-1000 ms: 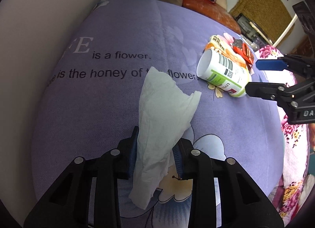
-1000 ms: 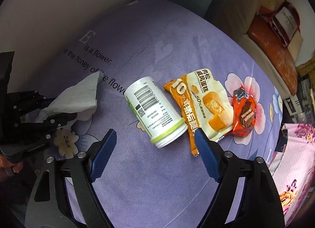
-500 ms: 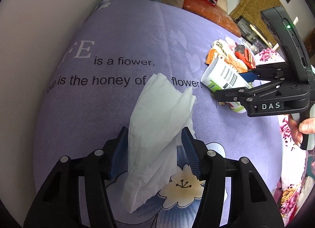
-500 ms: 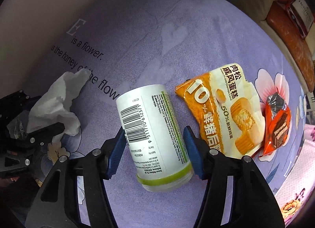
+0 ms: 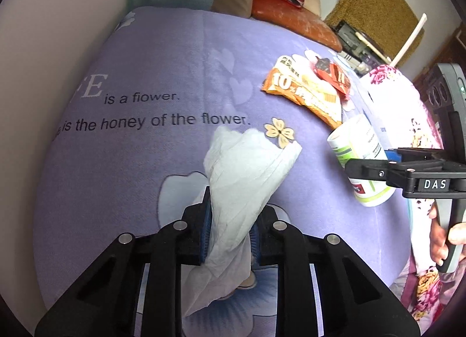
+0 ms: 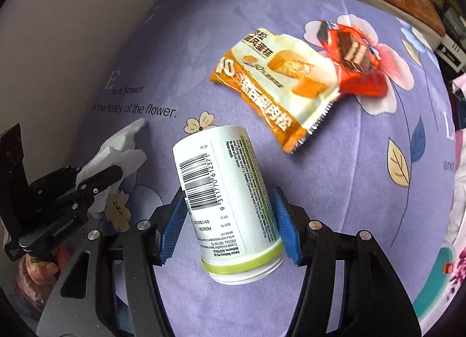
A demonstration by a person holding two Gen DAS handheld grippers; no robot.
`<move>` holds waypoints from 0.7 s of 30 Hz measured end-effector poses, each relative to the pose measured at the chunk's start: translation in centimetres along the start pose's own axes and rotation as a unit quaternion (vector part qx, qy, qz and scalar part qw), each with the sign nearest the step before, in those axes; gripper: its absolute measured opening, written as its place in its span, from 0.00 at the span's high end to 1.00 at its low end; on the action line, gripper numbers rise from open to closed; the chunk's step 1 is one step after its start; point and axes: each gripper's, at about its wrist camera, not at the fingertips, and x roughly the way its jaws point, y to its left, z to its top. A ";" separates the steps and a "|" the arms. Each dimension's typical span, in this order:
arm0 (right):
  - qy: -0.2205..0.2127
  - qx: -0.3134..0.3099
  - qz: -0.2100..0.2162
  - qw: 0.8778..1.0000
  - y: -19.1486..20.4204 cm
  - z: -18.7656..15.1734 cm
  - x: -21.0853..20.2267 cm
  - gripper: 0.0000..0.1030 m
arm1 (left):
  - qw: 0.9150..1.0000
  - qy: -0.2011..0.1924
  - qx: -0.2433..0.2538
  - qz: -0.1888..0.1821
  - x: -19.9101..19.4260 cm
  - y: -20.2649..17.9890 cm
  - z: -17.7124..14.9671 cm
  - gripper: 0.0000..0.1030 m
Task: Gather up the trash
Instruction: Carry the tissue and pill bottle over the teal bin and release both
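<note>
My left claw [image 5: 228, 228], its jaws just closing, pinched the crumpled white tissue [image 5: 247, 171] over the purple printed bedspread [image 5: 145, 54]; my right claw [image 6: 230, 220] clasped the white cylindrical bottle [image 6: 224, 191], with clear cloth around both

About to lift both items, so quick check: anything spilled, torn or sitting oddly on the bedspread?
Nothing spilled. The bottle sits tilted between the right gripper pads, cap end nearest the camera. The left gripper, jaws just closed, pinches the crumpled tissue. Two snack wrappers overlap on the bedspread.
</note>
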 end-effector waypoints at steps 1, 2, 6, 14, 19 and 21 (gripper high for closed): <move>-0.005 0.010 0.003 1.000 -0.4 -0.8 -0.4 0.46 | 1.000 0.001 0.005 -0.004 0.0 -0.7 -0.1 0.78; -0.010 0.021 0.007 1.000 -0.9 -1.5 -0.8 0.46 | 1.000 0.003 0.010 -0.007 0.0 -1.5 -0.2 0.78; -0.033 0.062 0.027 0.997 -3.2 -4.5 -2.6 0.46 | 0.999 0.012 0.034 -0.023 0.1 -4.7 -0.6 0.78; -0.082 0.145 0.040 0.985 -9.3 -10.2 -6.7 0.46 | 0.994 0.035 0.093 -0.045 1.2 -12.5 -2.0 0.78; -0.108 0.194 0.040 0.974 -13.3 -13.7 -9.3 0.46 | 0.989 0.053 0.125 -0.057 2.5 -17.1 -2.6 0.78; -0.118 0.209 0.042 0.970 -14.6 -15.0 -10.1 0.46 | 0.987 0.058 0.138 -0.059 2.9 -19.1 -2.9 0.78</move>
